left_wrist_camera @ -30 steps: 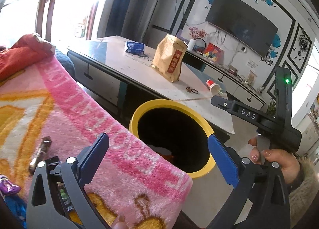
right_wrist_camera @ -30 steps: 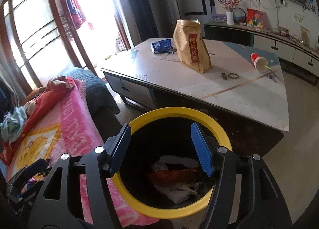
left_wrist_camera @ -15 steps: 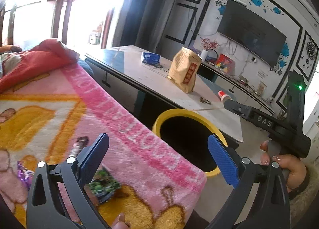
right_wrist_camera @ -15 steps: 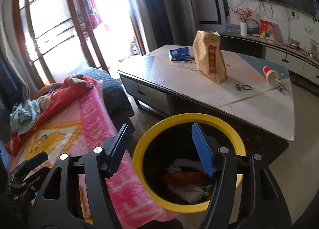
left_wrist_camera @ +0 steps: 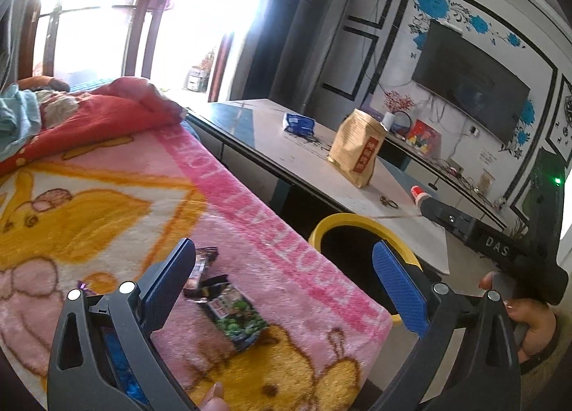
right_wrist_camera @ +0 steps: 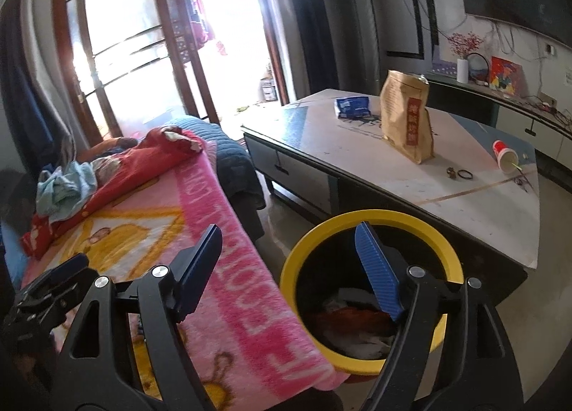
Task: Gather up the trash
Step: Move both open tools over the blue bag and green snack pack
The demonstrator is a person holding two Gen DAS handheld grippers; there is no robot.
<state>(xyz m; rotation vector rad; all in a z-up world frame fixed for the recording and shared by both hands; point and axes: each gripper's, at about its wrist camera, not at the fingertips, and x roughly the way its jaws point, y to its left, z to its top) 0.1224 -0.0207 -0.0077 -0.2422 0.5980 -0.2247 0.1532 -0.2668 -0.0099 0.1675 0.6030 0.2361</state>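
A green snack packet [left_wrist_camera: 234,316] and a dark bar wrapper [left_wrist_camera: 200,266] lie on the pink cartoon blanket [left_wrist_camera: 250,218]. A purple wrapper [left_wrist_camera: 84,286] lies further left. My left gripper [left_wrist_camera: 282,268] hovers open above the blanket's edge with nothing between its fingers. The packet is just below its left finger. A black bin with a yellow rim [right_wrist_camera: 296,261] stands on the floor beside the blanket and holds crumpled trash [right_wrist_camera: 357,321]. My right gripper [right_wrist_camera: 289,243] is open and empty above the bin's near rim. Its black body [left_wrist_camera: 493,243] also shows in the left wrist view.
A low coffee table [right_wrist_camera: 393,189] behind the bin carries a brown paper bag [right_wrist_camera: 407,121], a blue packet [right_wrist_camera: 352,107] and a tipped red cup [right_wrist_camera: 504,157]. A red cloth heap [right_wrist_camera: 118,168] lies at the blanket's far end. A hand [left_wrist_camera: 529,318] holds the right gripper.
Both grippers have drawn back and up from the bin. The left view swung over the blanket, bringing the wrappers into sight. The right jaws have spread wider.
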